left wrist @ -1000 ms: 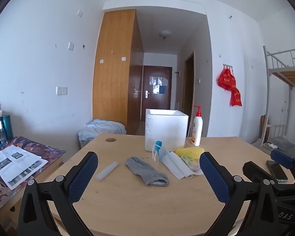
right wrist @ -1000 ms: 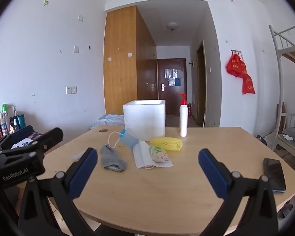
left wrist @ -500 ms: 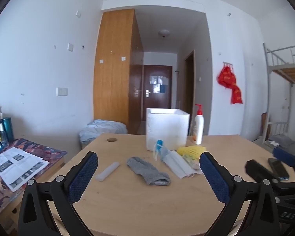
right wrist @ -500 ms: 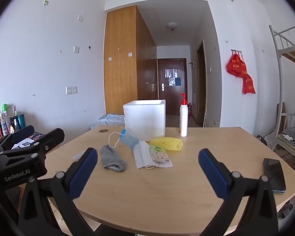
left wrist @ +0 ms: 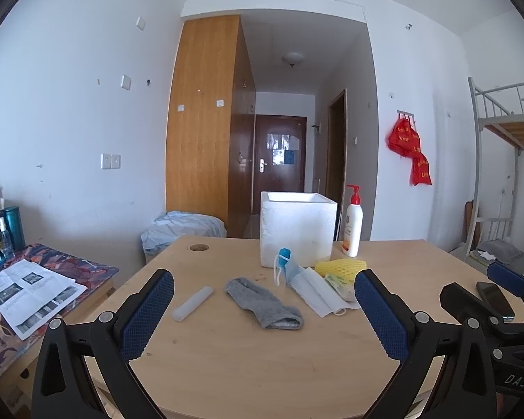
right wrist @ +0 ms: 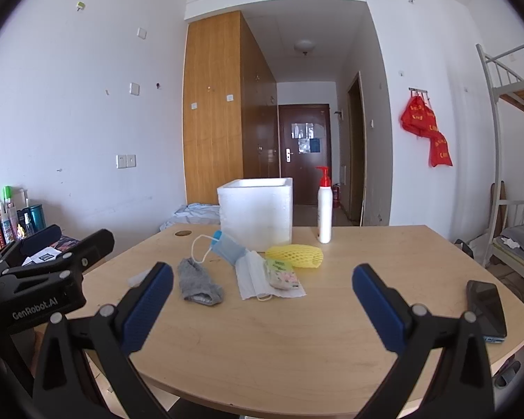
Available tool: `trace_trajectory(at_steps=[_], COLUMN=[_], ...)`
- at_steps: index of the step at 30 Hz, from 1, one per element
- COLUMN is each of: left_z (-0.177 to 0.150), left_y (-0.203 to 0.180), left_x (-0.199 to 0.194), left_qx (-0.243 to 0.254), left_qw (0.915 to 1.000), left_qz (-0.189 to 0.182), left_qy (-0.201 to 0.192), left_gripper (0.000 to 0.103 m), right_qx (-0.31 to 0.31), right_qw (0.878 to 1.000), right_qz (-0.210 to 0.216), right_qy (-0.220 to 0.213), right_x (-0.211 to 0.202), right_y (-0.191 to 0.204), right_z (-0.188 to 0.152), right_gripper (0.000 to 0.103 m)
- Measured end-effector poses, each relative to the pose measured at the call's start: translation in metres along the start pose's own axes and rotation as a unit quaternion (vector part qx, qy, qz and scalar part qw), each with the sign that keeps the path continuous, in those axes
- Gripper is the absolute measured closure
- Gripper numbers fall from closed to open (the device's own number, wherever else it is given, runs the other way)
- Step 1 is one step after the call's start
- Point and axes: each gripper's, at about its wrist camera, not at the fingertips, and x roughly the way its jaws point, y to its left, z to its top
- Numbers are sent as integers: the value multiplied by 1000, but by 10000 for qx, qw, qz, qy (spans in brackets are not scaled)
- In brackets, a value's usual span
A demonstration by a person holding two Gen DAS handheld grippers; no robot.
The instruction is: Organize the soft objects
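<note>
On the wooden table (left wrist: 262,356) lie a grey sock (left wrist: 263,302) (right wrist: 197,283), a white face mask (left wrist: 316,291) (right wrist: 253,276), a blue mask (left wrist: 285,262) (right wrist: 227,246), a yellow foam net (left wrist: 339,266) (right wrist: 295,255), a small tissue pack (right wrist: 282,274) and a pale foam stick (left wrist: 193,303). A white foam box (left wrist: 297,225) (right wrist: 256,211) stands behind them. My left gripper (left wrist: 263,312) hovers open near the front edge, short of the sock. My right gripper (right wrist: 262,309) is open too, holding nothing, in front of the masks.
A lotion pump bottle (left wrist: 352,225) (right wrist: 324,206) stands right of the box. A black phone (right wrist: 485,302) lies at the table's right edge. To the left is a side table with a paper (left wrist: 28,293) and bottles. A bunk bed (right wrist: 513,160) stands at the right.
Both grippers have stayed almost still and open. The left view has shifted only slightly; nothing on the table has moved.
</note>
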Motion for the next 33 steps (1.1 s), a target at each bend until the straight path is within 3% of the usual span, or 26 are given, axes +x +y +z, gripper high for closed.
trace_trajectory(at_steps=[33], left_z=[-2], left_y=[10], left_x=[2], left_qx=[-134], left_qw=[9999], left_qz=[8], left_qy=[-3], left_gripper=[0], right_qx=[37], right_qw=[10000], right_qz=[-33], right_qy=[5], right_x=[-3], right_y=[-2], right_z=[4], right_gripper=[0])
